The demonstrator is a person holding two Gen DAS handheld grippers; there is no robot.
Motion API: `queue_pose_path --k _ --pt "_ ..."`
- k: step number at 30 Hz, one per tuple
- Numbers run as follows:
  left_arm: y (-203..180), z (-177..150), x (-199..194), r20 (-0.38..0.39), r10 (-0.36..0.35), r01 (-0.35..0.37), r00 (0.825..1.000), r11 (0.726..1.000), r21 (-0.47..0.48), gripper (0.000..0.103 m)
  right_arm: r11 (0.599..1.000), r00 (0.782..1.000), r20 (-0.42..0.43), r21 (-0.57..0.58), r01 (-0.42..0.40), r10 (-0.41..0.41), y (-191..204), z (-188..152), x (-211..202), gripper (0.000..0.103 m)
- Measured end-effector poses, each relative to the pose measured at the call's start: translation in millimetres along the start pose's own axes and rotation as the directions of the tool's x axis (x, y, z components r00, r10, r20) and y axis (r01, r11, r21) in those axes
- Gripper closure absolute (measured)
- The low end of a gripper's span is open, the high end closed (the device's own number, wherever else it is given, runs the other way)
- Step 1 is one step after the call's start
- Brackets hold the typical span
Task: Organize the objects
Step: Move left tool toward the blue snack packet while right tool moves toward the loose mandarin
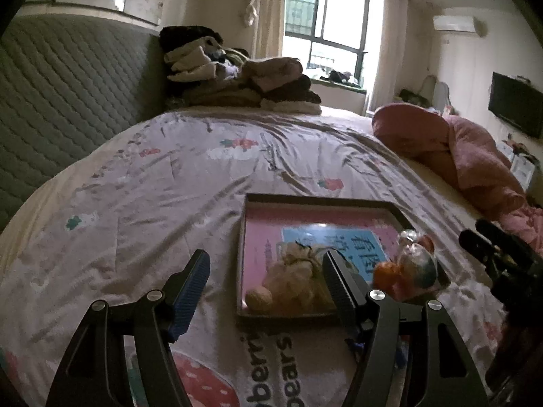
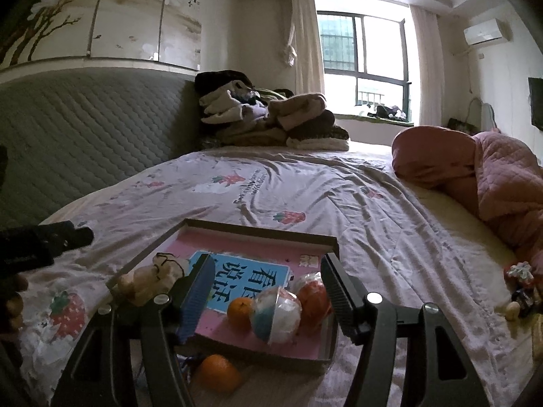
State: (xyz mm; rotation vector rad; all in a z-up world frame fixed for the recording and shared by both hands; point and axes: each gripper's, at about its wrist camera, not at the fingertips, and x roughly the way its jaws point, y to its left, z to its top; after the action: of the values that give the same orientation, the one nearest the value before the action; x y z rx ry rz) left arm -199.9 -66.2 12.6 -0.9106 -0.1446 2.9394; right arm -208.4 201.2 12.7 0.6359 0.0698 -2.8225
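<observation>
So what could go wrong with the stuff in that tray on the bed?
1. The tray sits on a soft, wrinkled bedsheet, so a nudge might tip it and roll out the capsule ball and the orange inside.
2. Another orange lies outside the tray and may roll away if the bedding is pressed.
3. The right claw is open close above the balls and could bump them.

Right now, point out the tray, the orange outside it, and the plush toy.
tray (image 2: pixel 261 231): right wrist view, far rim.
orange (image 2: pixel 217 377): right wrist view, middle of the peel, on the bedspread beside the tray's near edge.
plush toy (image 1: pixel 295 271): left wrist view, on its pale body, inside the tray.
</observation>
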Motion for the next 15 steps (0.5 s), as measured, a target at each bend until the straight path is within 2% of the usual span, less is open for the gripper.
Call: queue_pose_path --k 7,15 --pt "-21 -12 -15 0.026 0.0 -0.001 1.0 0.999 0.039 0.033 1.0 0.999 0.035 -0.006 -0.007 0.007 5 -3 -19 0.038" --pt "-45 -28 -27 0.003 -0.032 0.031 0.999 0.996 0.086 0.033 1.0 0.998 0.058 -0.026 -0.014 0.016 13 -9 -37 0.038"
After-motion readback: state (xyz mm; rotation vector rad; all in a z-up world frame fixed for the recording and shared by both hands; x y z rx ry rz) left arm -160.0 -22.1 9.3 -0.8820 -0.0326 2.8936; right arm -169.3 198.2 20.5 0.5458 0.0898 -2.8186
